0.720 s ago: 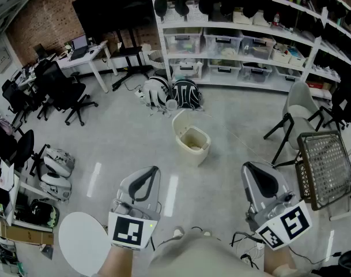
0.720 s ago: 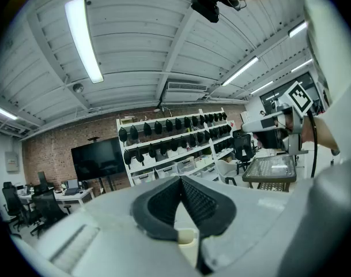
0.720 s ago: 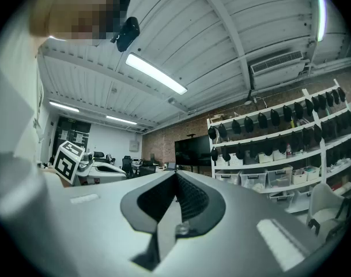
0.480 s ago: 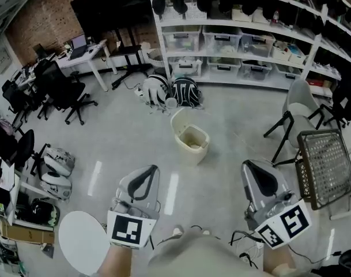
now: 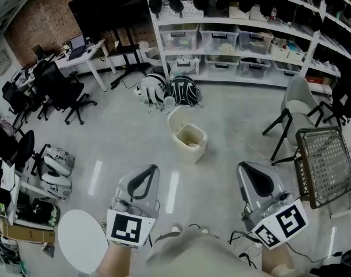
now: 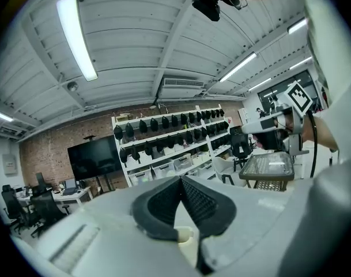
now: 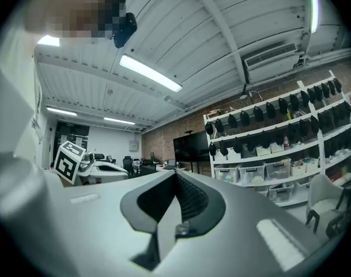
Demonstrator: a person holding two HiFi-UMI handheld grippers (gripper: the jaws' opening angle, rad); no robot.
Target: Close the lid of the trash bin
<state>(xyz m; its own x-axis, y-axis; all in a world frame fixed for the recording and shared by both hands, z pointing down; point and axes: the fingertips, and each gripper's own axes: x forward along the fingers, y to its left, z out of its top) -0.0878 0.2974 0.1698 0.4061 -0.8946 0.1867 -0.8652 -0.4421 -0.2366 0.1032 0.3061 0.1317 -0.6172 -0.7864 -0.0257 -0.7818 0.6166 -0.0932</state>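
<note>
Trash bin (image 5: 191,140), cream, its lid (image 5: 177,119) tipped up behind the open mouth, stood on the floor (image 5: 120,140), well ahead of the left gripper (image 5: 152,172) and right gripper (image 5: 243,169), both pinched together, empty.

My left hand-held gripper (image 5: 145,179) and right hand-held gripper (image 5: 253,179) are pale grey, with black-and-white square markers. Farther off, the trash bin (image 5: 190,138) is cream, the floor (image 5: 123,137) light grey.
</note>
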